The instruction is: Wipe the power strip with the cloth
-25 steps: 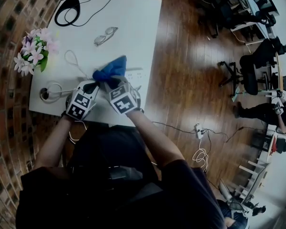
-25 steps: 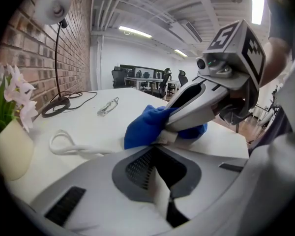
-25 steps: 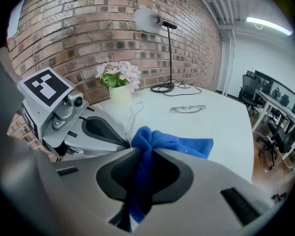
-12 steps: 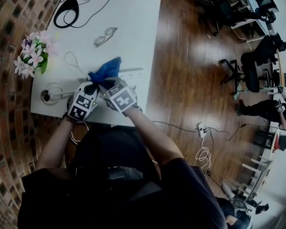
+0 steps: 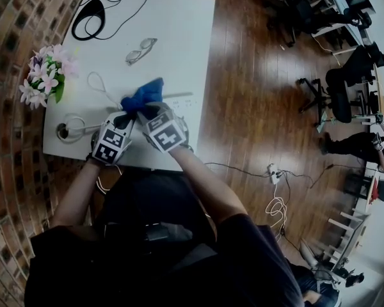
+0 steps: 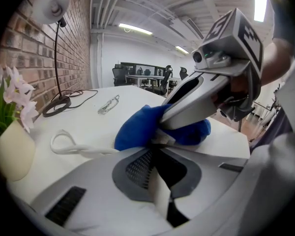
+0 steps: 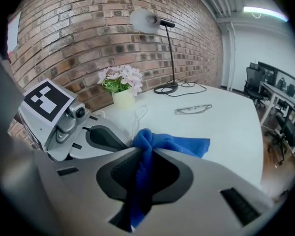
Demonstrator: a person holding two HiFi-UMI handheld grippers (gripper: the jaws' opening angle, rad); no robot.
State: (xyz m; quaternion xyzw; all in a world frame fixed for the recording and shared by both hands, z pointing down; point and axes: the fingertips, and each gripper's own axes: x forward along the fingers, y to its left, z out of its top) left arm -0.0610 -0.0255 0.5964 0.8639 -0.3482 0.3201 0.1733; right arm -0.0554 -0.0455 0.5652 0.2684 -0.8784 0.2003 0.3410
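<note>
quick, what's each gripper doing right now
Left gripper: closed, seemingly on the white cord.
Right gripper: closed on the cloth.

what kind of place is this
Probably an open-plan office: office chairs at desks in the background, and a white table with a desk lamp beside a brick wall.

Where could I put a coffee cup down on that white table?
Best is the bare far right part of the table, between the glasses and the right edge. The lamp base and its cord fill the far left corner. The near end is crowded: blue cloth, power strip, white cable loop and flowers.
</note>
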